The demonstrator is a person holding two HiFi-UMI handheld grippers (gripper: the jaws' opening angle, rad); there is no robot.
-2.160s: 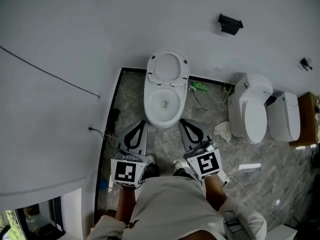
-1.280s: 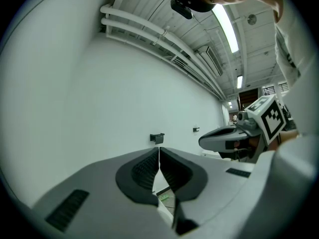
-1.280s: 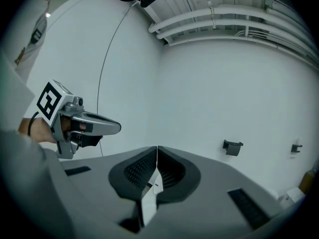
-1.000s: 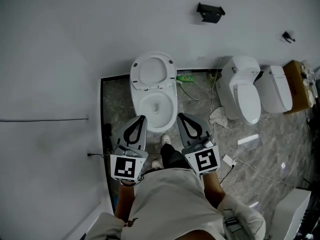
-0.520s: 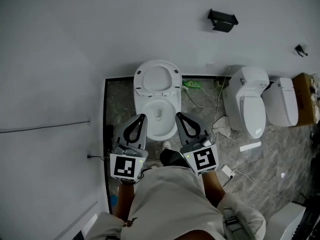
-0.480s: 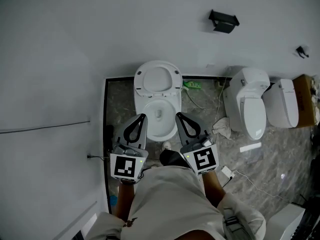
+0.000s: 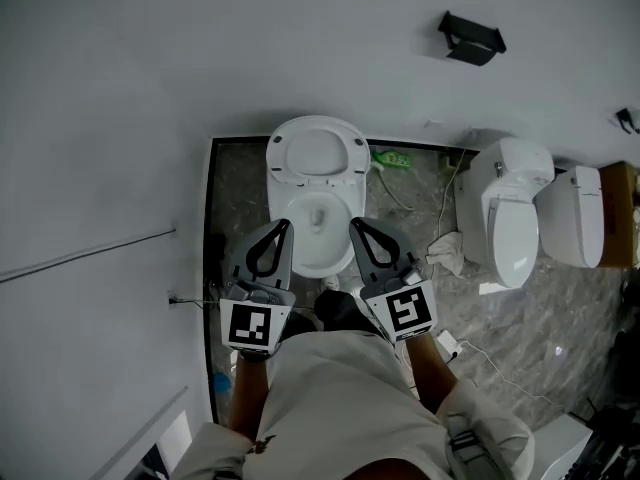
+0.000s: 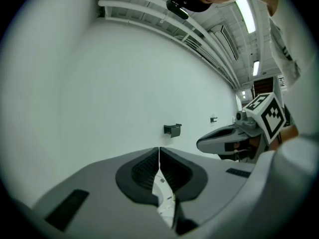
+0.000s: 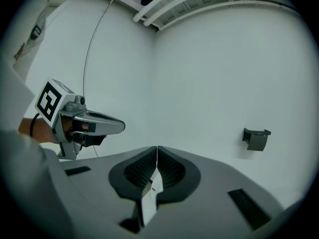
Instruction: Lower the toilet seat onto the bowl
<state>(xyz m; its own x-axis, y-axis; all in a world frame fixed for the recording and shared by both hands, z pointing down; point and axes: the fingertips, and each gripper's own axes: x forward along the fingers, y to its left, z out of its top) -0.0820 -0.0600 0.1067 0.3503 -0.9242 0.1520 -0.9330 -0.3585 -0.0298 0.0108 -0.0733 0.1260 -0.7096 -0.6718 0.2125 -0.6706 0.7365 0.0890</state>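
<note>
A white toilet stands against the wall in the head view, its seat and lid (image 7: 317, 155) raised upright behind the open bowl (image 7: 322, 256). My left gripper (image 7: 282, 225) hovers over the bowl's left front rim, and my right gripper (image 7: 356, 225) over the right front rim. Both are shut and empty, and neither touches the seat. In the left gripper view the shut jaws (image 8: 159, 150) point at the white wall, with a sliver of white toilet (image 8: 163, 192) showing below them. The right gripper view shows its shut jaws (image 9: 157, 148) facing the wall too.
Two more white toilets (image 7: 507, 218) (image 7: 576, 218) stand to the right, beside a cardboard box (image 7: 620, 213). A green item (image 7: 389, 157), cables and a crumpled cloth (image 7: 445, 254) lie on the marble floor. A black fixture (image 7: 472, 37) hangs on the wall. A white partition closes in the left side.
Both grippers have come forward, from short of the toilet to either side of the bowl's front. The toilet sits nearer in the head view. The jaws have stayed shut.
</note>
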